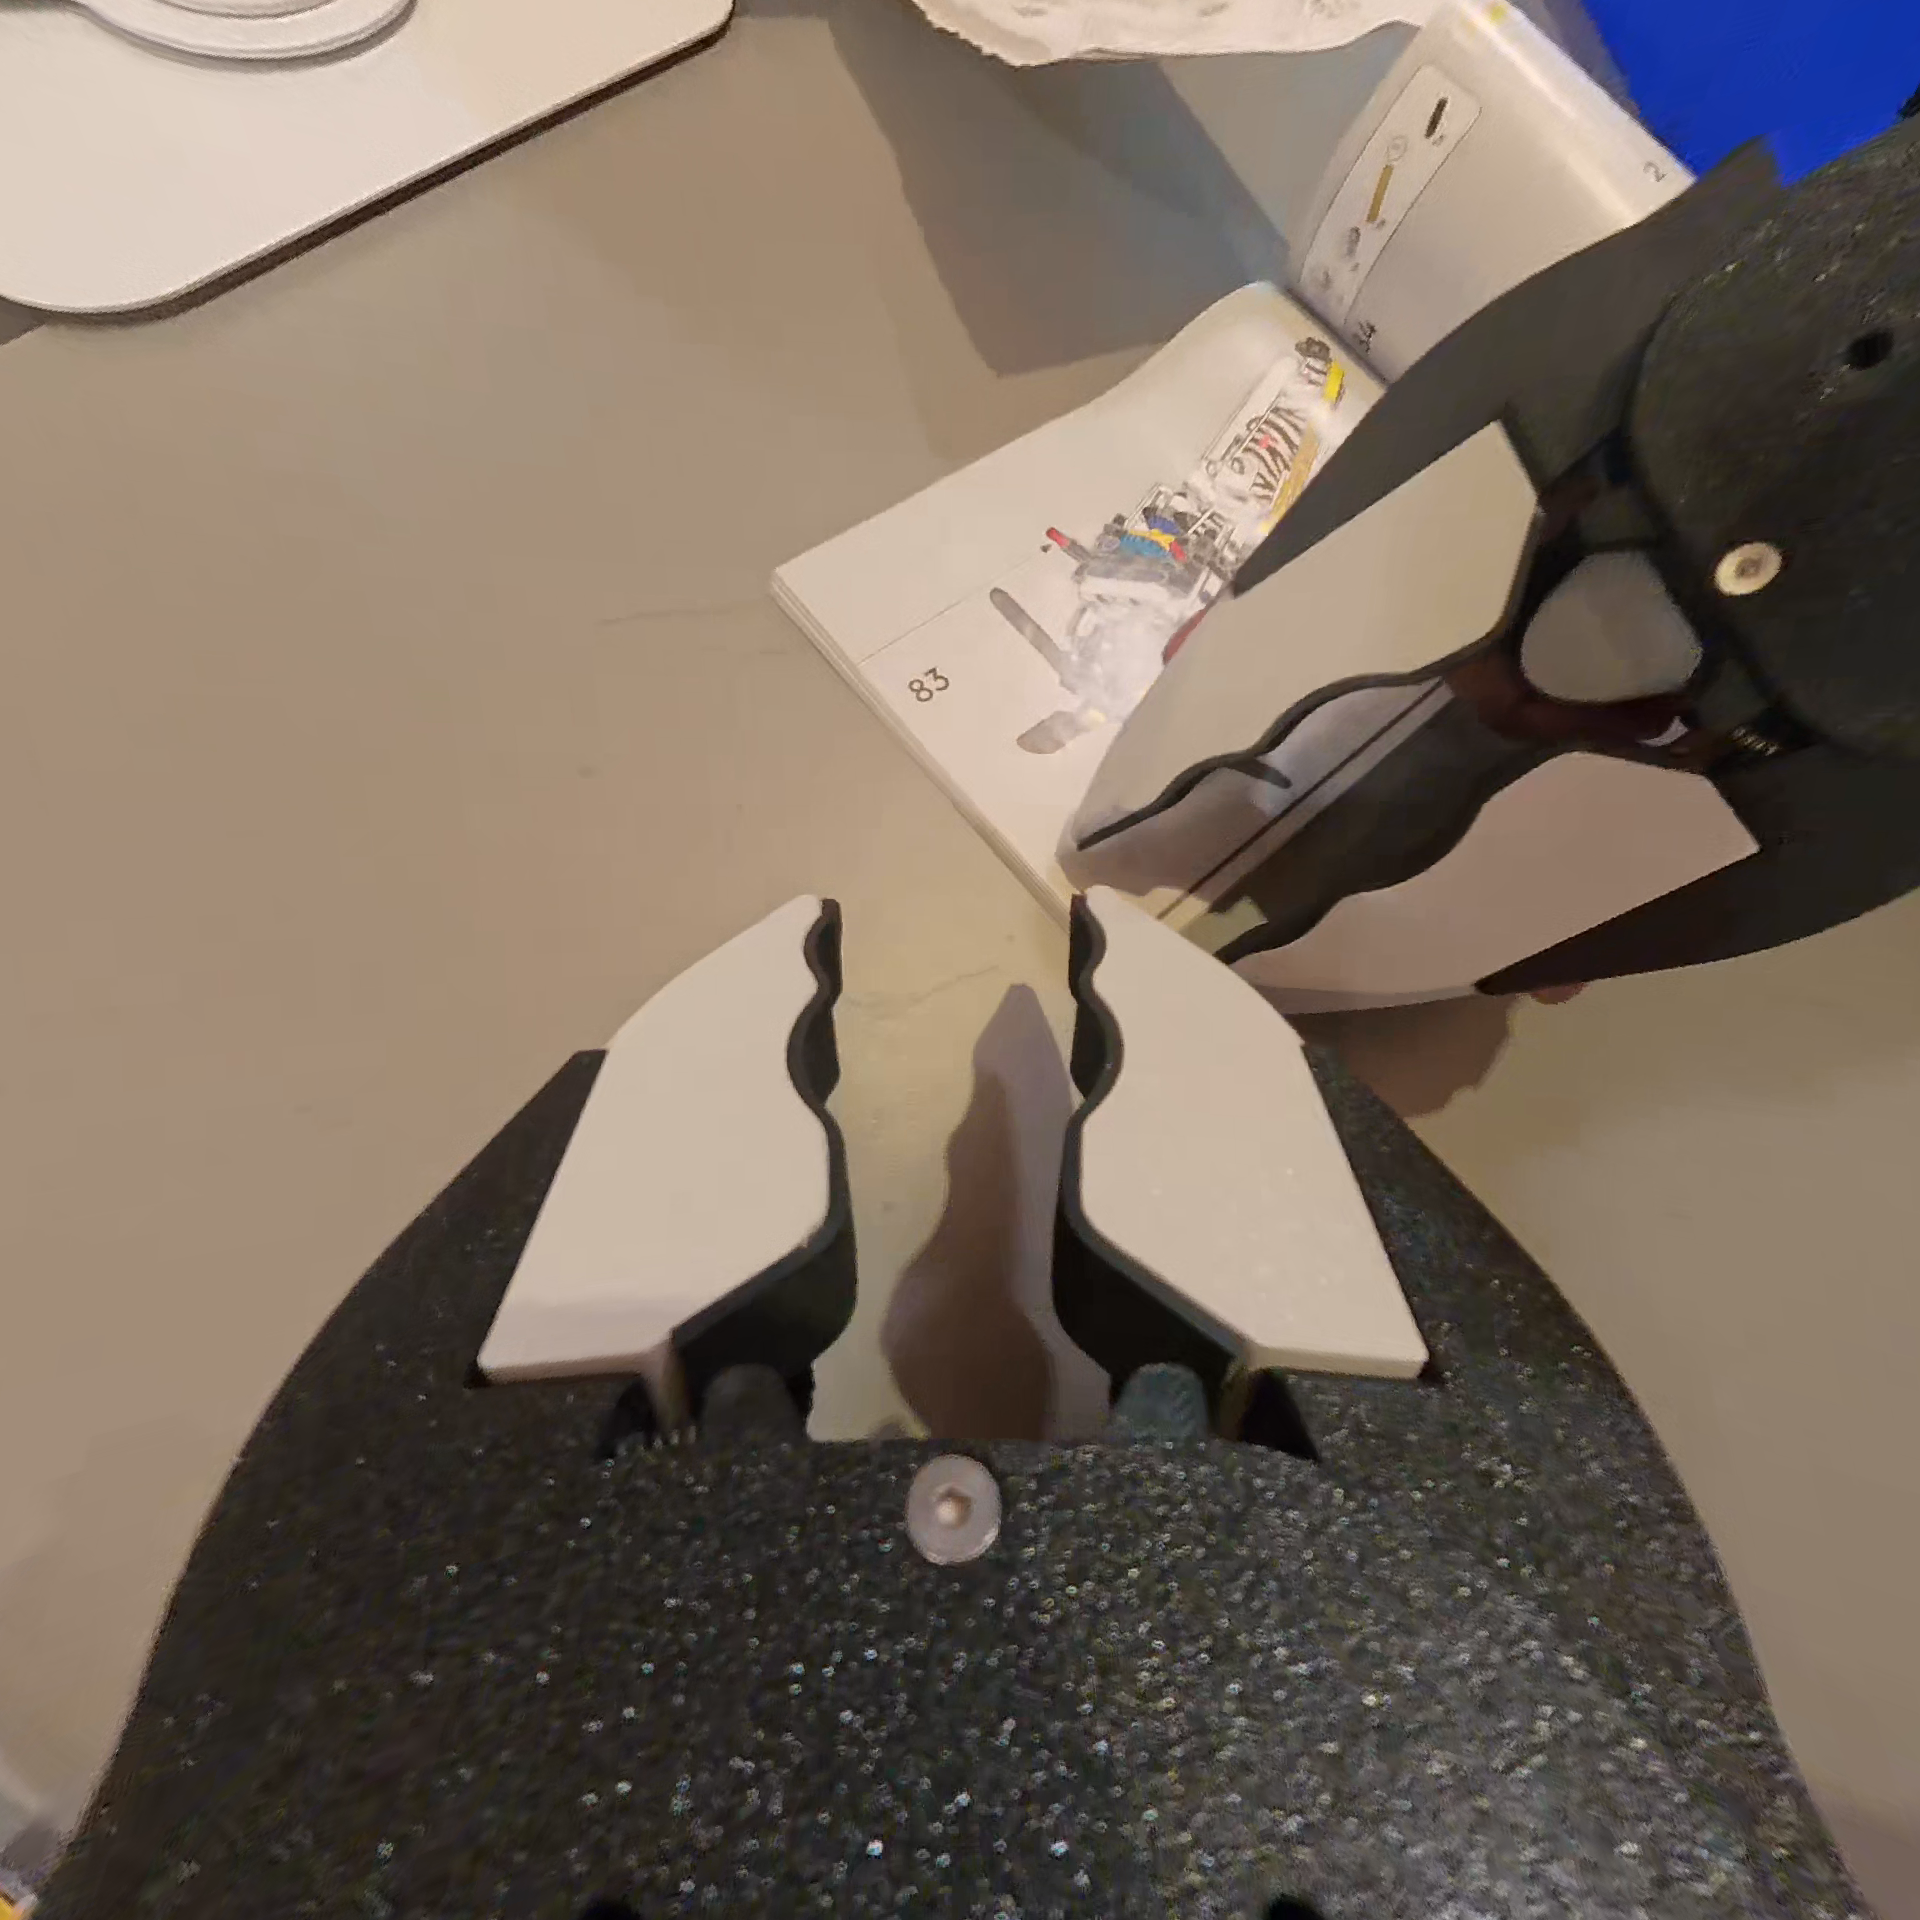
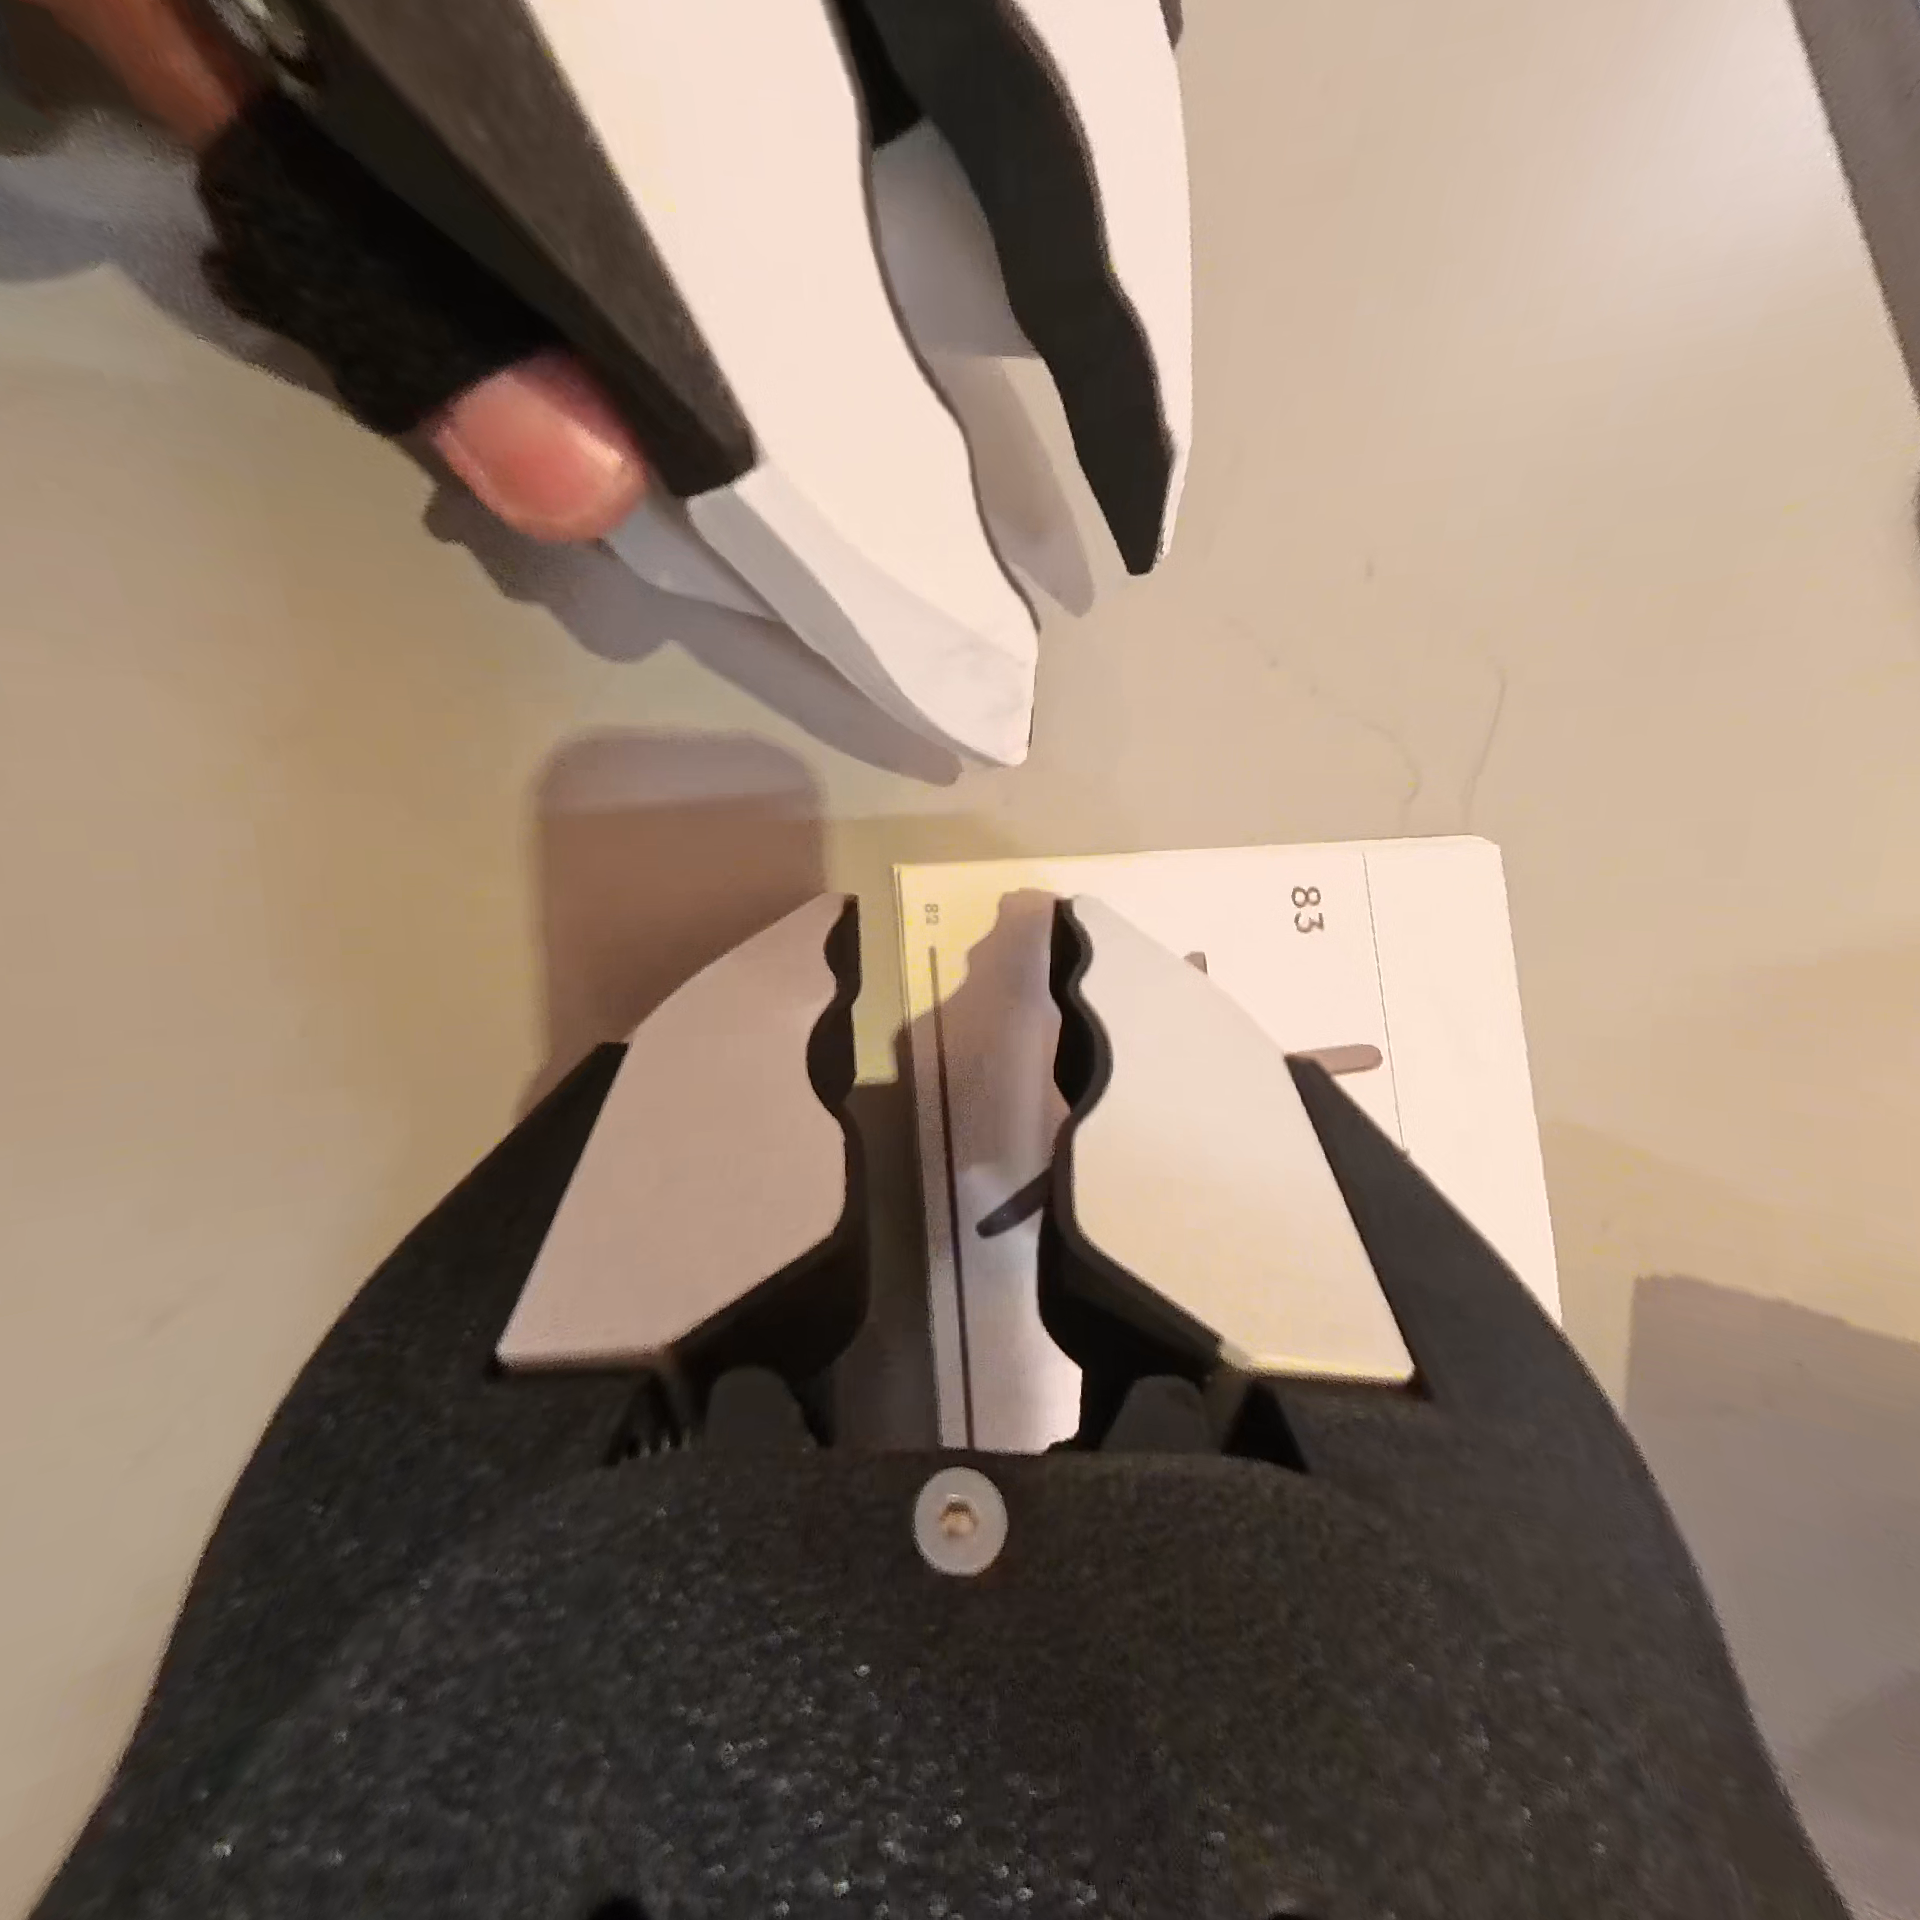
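An open instruction booklet lies flat on the beige table. My left gripper is open and empty over bare table, just left of the booklet's near corner. My right gripper is open and hangs over the booklet's corner. The page edge shows between its fingers and the pads do not press on it. In the left wrist view the right gripper comes in from the right over the booklet. In the right wrist view the left gripper is at the top, held by a hand in a black glove.
A white flat board lies at the far left of the table. Crumpled white paper or plastic sits at the far edge. Something blue stands behind the booklet's far page. The tips of one gripper are about 5 centimetres away from the tips of the other.
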`<action>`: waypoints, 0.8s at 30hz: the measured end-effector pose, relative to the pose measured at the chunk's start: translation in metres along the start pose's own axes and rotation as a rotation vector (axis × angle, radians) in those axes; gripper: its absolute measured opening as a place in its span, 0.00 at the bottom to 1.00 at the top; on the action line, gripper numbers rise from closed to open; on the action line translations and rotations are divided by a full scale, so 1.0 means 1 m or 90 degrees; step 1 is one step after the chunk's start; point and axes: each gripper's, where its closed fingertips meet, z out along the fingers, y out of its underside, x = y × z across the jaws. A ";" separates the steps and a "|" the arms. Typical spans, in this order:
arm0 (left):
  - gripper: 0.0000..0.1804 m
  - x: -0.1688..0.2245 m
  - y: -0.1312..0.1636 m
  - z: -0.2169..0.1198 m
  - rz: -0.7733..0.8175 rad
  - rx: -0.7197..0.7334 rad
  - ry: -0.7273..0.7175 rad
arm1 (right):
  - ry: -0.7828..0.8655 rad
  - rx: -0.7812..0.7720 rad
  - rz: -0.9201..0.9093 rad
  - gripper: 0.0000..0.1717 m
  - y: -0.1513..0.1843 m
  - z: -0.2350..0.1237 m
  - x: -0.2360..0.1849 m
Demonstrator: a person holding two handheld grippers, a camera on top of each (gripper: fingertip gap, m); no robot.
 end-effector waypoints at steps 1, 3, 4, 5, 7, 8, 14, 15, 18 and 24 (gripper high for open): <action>0.24 0.000 0.000 0.000 0.002 -0.001 0.000 | -0.008 -0.002 0.003 0.20 -0.001 0.001 0.000; 0.24 0.002 0.000 0.000 0.003 0.000 0.003 | -0.022 -0.010 0.006 0.20 -0.001 0.002 -0.001; 0.24 0.003 -0.001 0.000 0.004 0.000 0.005 | -0.028 -0.015 0.008 0.19 0.000 0.002 -0.001; 0.24 0.004 -0.001 0.000 0.004 0.000 0.007 | -0.035 -0.020 0.011 0.19 0.000 0.002 -0.001; 0.24 0.004 -0.001 0.001 0.003 0.000 0.009 | -0.050 -0.026 0.016 0.16 0.003 0.000 -0.003; 0.24 0.005 -0.001 0.001 0.002 0.000 0.010 | -0.054 -0.027 0.019 0.15 0.004 0.000 -0.003; 0.24 0.007 0.000 0.002 0.000 -0.001 0.017 | -0.052 -0.034 0.009 0.09 0.006 -0.002 -0.004; 0.24 0.007 0.000 0.002 0.001 -0.002 0.017 | -0.053 -0.034 0.005 0.07 0.006 -0.002 -0.006; 0.24 0.007 0.001 0.002 0.002 -0.005 0.016 | -0.055 -0.032 0.003 0.02 0.005 -0.003 -0.008; 0.24 0.008 0.002 0.003 0.004 -0.009 0.018 | -0.058 -0.026 0.021 0.00 0.006 -0.003 -0.006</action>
